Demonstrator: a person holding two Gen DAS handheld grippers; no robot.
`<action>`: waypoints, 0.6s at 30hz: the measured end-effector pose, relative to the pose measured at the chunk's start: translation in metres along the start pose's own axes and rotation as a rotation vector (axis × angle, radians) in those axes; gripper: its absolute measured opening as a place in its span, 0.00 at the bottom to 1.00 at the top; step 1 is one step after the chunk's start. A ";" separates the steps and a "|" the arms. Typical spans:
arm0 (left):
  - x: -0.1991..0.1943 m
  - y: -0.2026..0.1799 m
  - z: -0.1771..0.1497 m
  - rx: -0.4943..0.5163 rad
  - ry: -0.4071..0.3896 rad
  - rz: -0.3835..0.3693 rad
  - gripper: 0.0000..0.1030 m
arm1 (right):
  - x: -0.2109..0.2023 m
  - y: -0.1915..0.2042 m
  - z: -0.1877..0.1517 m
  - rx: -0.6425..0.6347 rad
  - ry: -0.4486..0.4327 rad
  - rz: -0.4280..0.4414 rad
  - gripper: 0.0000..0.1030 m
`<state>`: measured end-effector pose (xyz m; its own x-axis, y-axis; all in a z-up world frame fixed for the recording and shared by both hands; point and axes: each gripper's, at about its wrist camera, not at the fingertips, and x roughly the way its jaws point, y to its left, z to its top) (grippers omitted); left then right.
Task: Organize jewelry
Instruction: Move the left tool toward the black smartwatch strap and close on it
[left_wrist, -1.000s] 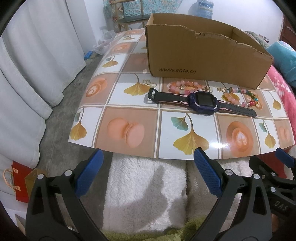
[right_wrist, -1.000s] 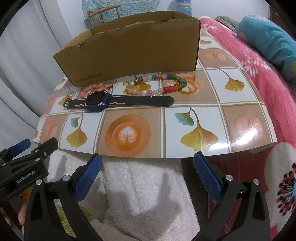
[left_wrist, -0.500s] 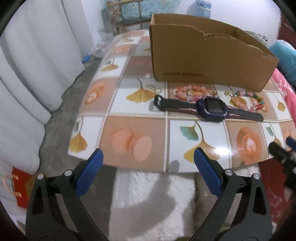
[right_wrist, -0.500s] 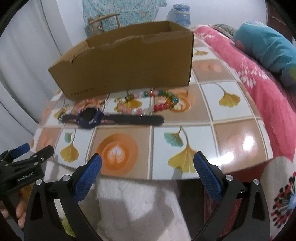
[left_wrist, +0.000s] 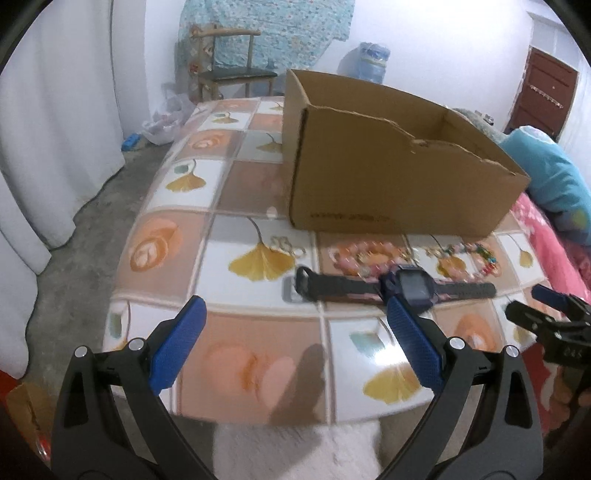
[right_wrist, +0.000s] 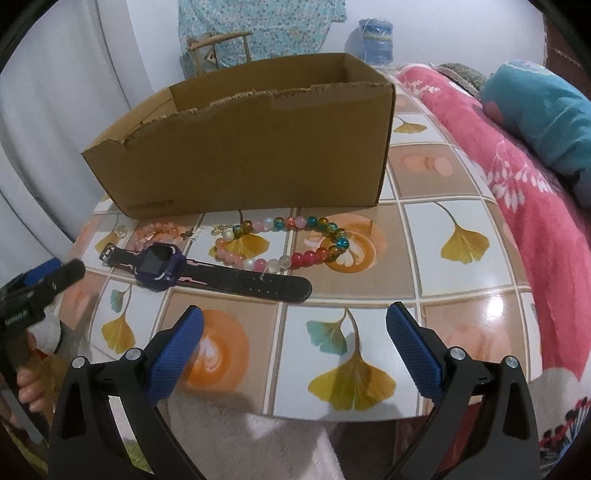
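Even, moderately bright indoor light. Glare patches on the glossy tiled-pattern tabletop (right_wrist: 495, 306); left view motion-blurred, right view sharper. Fisheye bending and dark vignette at corners.

Home, bedroom by look of it. My table (right_wrist: 461, 295) stands against bed with pink floral blanket (right_wrist: 517, 177) and teal pillow (right_wrist: 539, 107). White curtains (left_wrist: 44, 155) hang at my left. Wooden chair (left_wrist: 229, 62) against far wall, patterned cloth (left_wrist: 266, 26) above it, water jug (left_wrist: 373, 62), brown door (left_wrist: 543, 96). Bare concrete floor (left_wrist: 77, 236).
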<state>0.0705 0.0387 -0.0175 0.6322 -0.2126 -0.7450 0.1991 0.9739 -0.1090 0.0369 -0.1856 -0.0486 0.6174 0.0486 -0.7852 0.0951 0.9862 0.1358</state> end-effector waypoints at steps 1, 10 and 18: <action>0.002 0.000 0.002 0.007 -0.006 0.003 0.92 | 0.002 0.000 0.001 -0.001 0.000 0.000 0.94; 0.028 -0.001 0.014 0.011 0.061 -0.057 0.41 | 0.017 -0.003 0.008 0.007 0.012 -0.001 0.94; 0.045 0.001 0.014 -0.012 0.151 -0.074 0.24 | 0.023 -0.007 0.008 0.024 0.025 0.004 0.94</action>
<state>0.1093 0.0291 -0.0416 0.4962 -0.2704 -0.8250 0.2317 0.9570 -0.1743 0.0570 -0.1922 -0.0627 0.5980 0.0570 -0.7995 0.1113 0.9819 0.1532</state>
